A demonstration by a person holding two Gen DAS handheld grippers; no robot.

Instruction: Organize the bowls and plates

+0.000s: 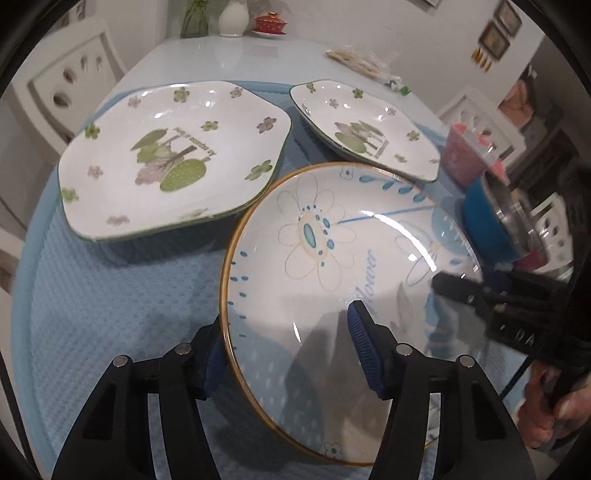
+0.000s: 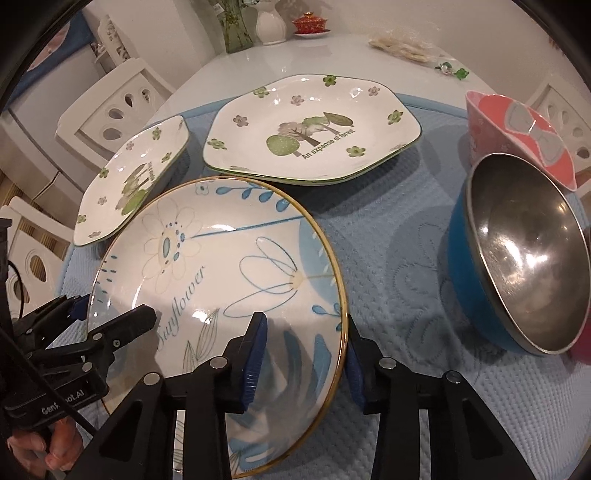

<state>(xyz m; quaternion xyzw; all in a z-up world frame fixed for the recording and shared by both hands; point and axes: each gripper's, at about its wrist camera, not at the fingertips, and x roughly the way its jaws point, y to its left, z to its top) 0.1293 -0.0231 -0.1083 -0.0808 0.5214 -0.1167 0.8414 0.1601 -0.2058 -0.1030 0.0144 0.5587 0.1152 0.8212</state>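
A round sunflower plate (image 1: 332, 258) with a gold rim lies on the blue mat, also in the right wrist view (image 2: 221, 266). My left gripper (image 1: 288, 354) straddles its left rim, one finger under, one on the inside. My right gripper (image 2: 304, 354) straddles its right rim the same way. Both sets of jaws stand wide and I cannot tell whether they press the rim. Two hexagonal forest plates lie behind: one (image 1: 173, 158) (image 2: 129, 177) at the left, one (image 1: 369, 125) (image 2: 314, 129) at the right.
A blue bowl with a steel inside (image 2: 517, 266) (image 1: 495, 221) and a pink bowl (image 2: 517, 125) (image 1: 465, 151) stand at the right. A vase (image 2: 271, 22), a red lidded cup (image 2: 310, 22) and a packet (image 2: 402, 48) sit at the table's far end. White chairs surround the table.
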